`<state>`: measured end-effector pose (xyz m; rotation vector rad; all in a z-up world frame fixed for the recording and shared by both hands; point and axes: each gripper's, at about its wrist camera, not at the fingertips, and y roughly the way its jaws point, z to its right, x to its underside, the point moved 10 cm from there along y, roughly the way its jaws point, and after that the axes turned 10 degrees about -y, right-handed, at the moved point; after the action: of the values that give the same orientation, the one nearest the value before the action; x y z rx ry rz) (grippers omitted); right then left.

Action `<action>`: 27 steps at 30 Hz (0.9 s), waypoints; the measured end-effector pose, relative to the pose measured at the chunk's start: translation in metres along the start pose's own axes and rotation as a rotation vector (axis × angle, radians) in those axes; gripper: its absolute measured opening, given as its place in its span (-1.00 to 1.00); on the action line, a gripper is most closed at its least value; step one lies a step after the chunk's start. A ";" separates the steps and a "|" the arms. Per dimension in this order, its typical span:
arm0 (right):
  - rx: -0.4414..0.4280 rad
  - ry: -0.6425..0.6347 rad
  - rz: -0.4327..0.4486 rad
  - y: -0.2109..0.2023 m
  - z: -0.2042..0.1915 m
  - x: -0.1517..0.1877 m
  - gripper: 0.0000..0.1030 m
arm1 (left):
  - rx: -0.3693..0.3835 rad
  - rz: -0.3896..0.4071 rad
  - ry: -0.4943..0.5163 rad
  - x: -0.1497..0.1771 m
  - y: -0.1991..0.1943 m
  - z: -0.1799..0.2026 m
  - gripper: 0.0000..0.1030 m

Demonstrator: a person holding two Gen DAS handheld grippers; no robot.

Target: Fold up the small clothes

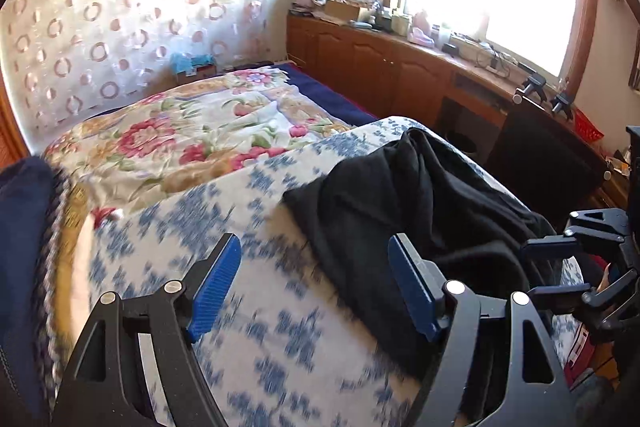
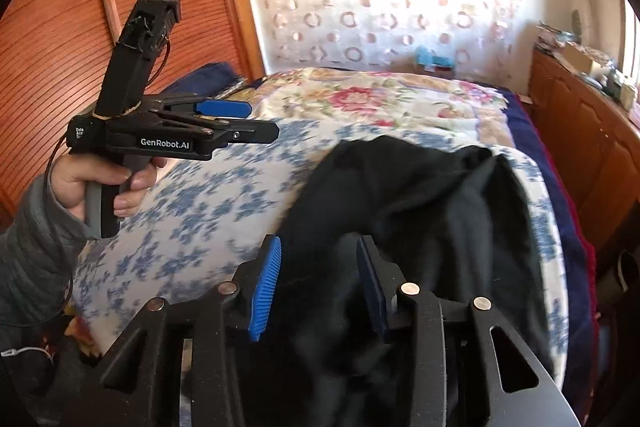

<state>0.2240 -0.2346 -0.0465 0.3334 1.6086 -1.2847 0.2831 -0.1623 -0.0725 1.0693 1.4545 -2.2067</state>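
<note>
On the bed (image 1: 280, 327), a blue-and-white floral cloth overlies a red-flowered quilt (image 1: 168, 139), with a circle-patterned curtain (image 1: 120, 7) behind and wooden cabinets (image 1: 380, 67) under a bright window. Soft, rumpled black clothing (image 2: 420, 195) lies heaped on the blue-printed cloth. Left tongs (image 1: 314, 291) stand wide apart, empty. Right tongs (image 2: 320, 287) are apart too, ribbed blue pads over the dark fabric.

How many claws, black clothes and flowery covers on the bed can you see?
Claws: 2, the left claw and the right claw
Black clothes: 1, the black garment
Flowery covers: 2, the blue-flowered cover and the pink-flowered quilt
Total: 5
</note>
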 end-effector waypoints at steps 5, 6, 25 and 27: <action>-0.010 -0.044 -0.060 0.022 -0.017 0.014 -0.21 | -0.002 0.006 -0.030 0.026 -0.018 -0.014 0.49; 0.002 -0.049 -0.079 0.027 -0.018 0.017 -0.21 | -0.003 0.005 -0.034 0.029 -0.019 -0.014 0.49; 0.140 0.041 -0.043 -0.014 0.009 0.048 -0.79 | 0.054 -0.031 0.004 0.059 -0.013 0.021 0.49; 0.188 0.066 -0.021 -0.039 0.021 0.055 -0.79 | 0.064 -0.041 0.022 0.060 -0.009 0.031 0.49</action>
<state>0.1818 -0.2875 -0.0675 0.4801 1.5521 -1.4590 0.2239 -0.1767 -0.1027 1.0968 1.4356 -2.2911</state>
